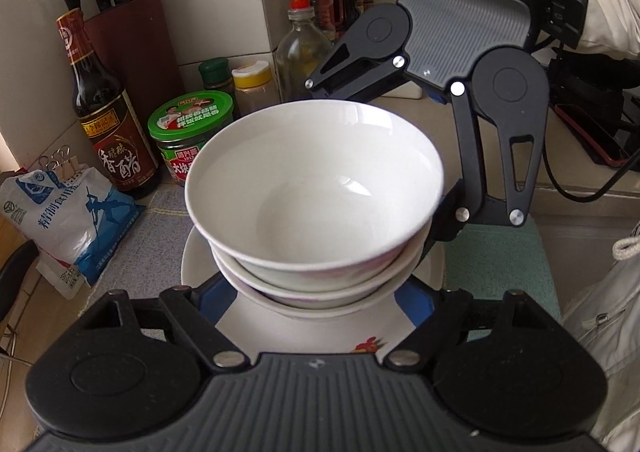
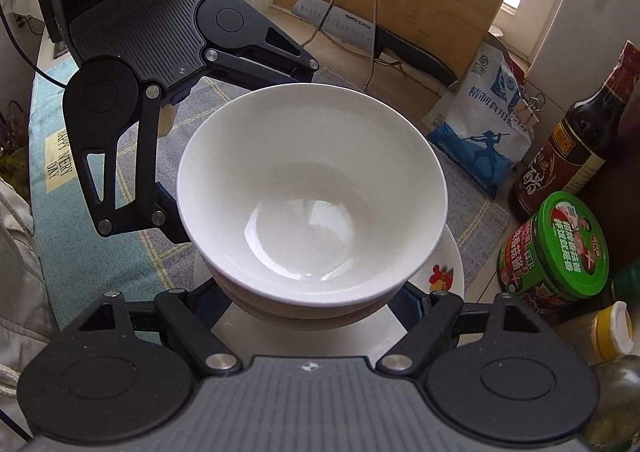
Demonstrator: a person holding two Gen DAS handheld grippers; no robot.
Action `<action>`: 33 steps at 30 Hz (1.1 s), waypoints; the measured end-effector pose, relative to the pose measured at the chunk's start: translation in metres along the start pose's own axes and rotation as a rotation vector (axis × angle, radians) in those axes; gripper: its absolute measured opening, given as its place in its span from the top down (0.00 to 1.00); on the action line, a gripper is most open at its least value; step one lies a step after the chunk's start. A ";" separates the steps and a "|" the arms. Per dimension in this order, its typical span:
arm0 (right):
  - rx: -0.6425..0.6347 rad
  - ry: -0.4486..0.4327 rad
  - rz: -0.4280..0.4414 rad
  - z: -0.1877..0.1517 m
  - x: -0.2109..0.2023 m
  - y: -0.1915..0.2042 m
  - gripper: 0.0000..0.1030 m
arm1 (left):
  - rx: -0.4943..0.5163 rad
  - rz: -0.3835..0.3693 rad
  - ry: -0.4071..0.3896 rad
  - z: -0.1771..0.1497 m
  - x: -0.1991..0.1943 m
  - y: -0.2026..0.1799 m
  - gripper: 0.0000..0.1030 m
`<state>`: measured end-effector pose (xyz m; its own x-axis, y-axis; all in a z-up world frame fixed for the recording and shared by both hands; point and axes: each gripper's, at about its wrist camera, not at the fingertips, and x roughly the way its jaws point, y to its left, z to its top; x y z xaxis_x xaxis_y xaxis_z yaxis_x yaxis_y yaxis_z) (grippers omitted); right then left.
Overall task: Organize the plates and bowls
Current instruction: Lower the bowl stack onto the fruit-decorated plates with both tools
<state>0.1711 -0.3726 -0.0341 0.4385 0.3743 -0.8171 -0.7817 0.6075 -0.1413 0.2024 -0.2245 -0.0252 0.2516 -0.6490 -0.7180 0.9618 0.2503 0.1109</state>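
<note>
White porcelain fills the middle of both views: a stack of bowls (image 1: 316,212) sits on a flower-printed plate (image 1: 320,328), and the plate rests on a grey checked cloth (image 2: 464,192) spread over the counter (image 1: 580,188). In the left wrist view three nested bowls can be counted, the top one empty and glossy. The left gripper (image 1: 316,302) comes in from the bottom of the frame, fingers spread wide on either side of the stack's base, blue pads showing just beside the lowest bowl; whether they touch it cannot be told. The right gripper (image 2: 308,304) mirrors that in its own view, fingers also wide apart and flanking the bowls low down, contact unclear. Each gripper shows in the other's picture, opposite across the stack.

At centre left of the left view stand a green-lidded jar (image 1: 192,132), a dark vinegar bottle (image 1: 108,108) and a bag of salt (image 1: 68,220), with a knife block (image 1: 132,32) at upper left. In the right view a wooden cutting board (image 2: 400,0) leans at top centre with a cleaver (image 2: 340,24) in front.
</note>
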 end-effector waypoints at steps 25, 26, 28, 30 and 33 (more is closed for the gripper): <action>0.040 0.013 0.003 -0.007 0.009 -0.007 0.09 | -0.026 0.003 0.007 -0.004 0.015 0.008 0.14; 0.044 0.007 0.007 -0.007 0.009 -0.007 0.05 | -0.031 0.020 0.008 -0.005 0.014 0.006 0.11; 0.057 -0.007 0.002 -0.008 0.007 -0.005 0.00 | -0.048 0.037 -0.001 -0.007 0.010 0.005 0.11; 0.064 -0.002 -0.023 -0.008 0.005 -0.003 0.00 | -0.075 0.065 -0.018 -0.009 0.003 0.004 0.10; 0.090 0.028 -0.095 -0.007 0.001 0.004 0.00 | -0.101 0.107 -0.051 -0.014 -0.015 0.001 0.06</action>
<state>0.1657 -0.3750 -0.0399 0.4952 0.2935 -0.8177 -0.6936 0.7003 -0.1687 0.1976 -0.2045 -0.0242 0.3597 -0.6495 -0.6699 0.9141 0.3894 0.1133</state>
